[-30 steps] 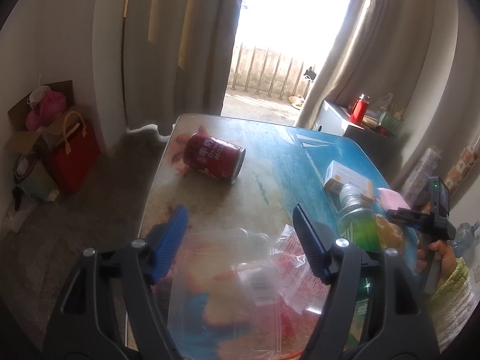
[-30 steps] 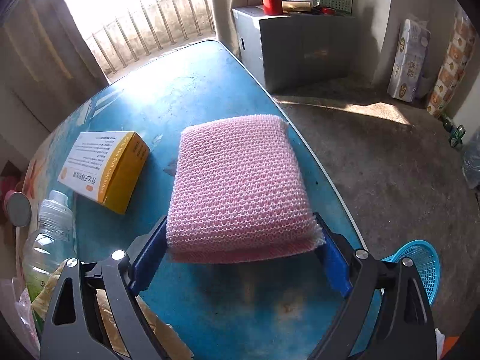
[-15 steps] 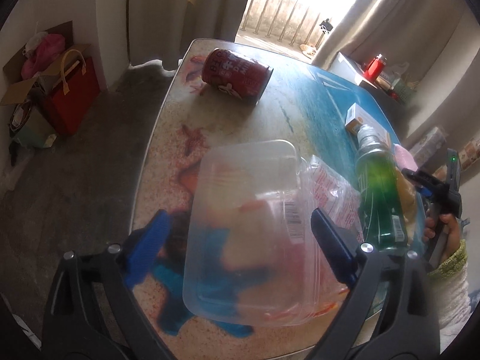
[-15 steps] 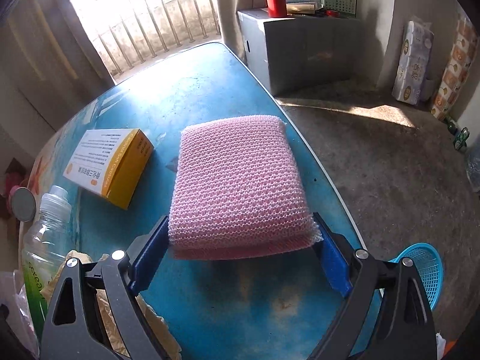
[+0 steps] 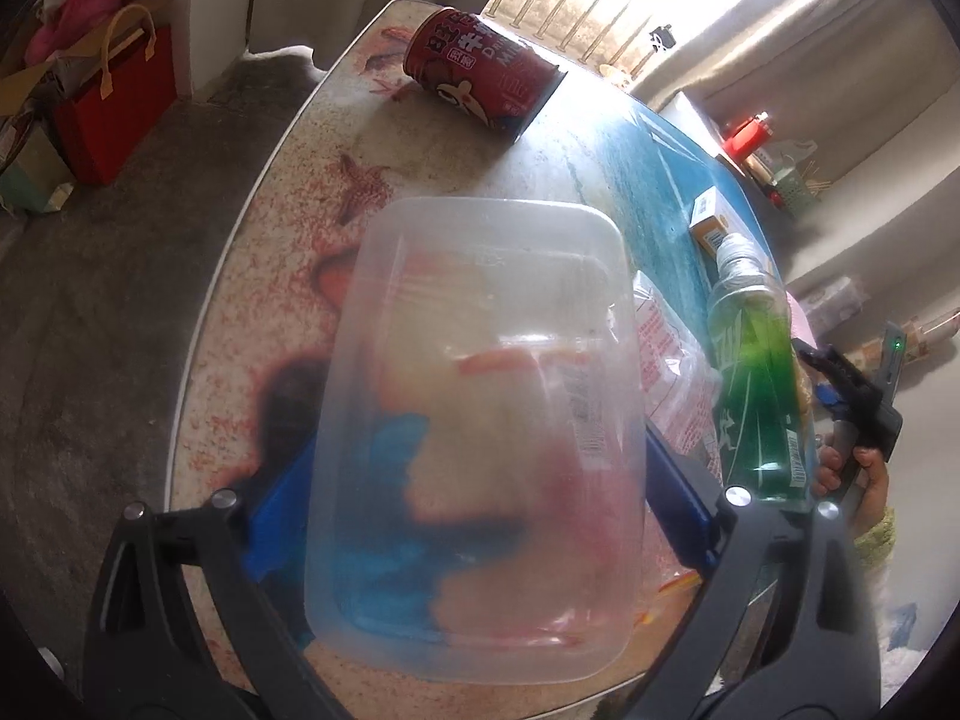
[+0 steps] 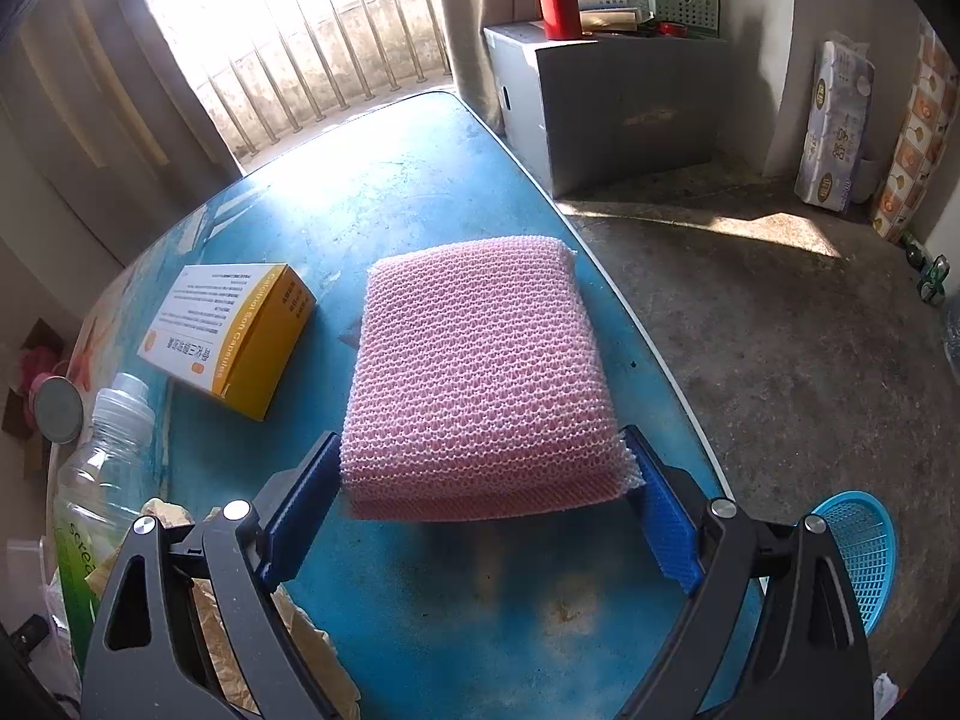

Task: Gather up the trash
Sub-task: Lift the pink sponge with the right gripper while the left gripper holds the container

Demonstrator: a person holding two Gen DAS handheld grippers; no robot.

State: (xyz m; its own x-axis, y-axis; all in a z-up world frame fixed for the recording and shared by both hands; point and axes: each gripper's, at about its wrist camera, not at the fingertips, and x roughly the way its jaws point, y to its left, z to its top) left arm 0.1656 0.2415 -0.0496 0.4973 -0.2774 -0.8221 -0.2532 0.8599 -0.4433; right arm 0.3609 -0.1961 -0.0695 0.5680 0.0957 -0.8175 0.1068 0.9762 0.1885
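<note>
A: Item one, nearest?
B: Left gripper (image 5: 474, 516), jaws spread wide around a clear plastic container (image 5: 480, 420) on the table (image 5: 288, 252); whether the pads touch it, unclear. The table's left edge lies close beside it.

A: Right gripper (image 6: 480, 510)?
B: Clamped on the pink sponge (image 6: 480, 372), near the table's right edge.

A: Beyond the container?
B: Green bottle (image 5: 756, 384) and crinkled wrapper (image 5: 666, 372), partly hidden; red can (image 5: 480, 78) on its side farther off; bare floor around.
</note>
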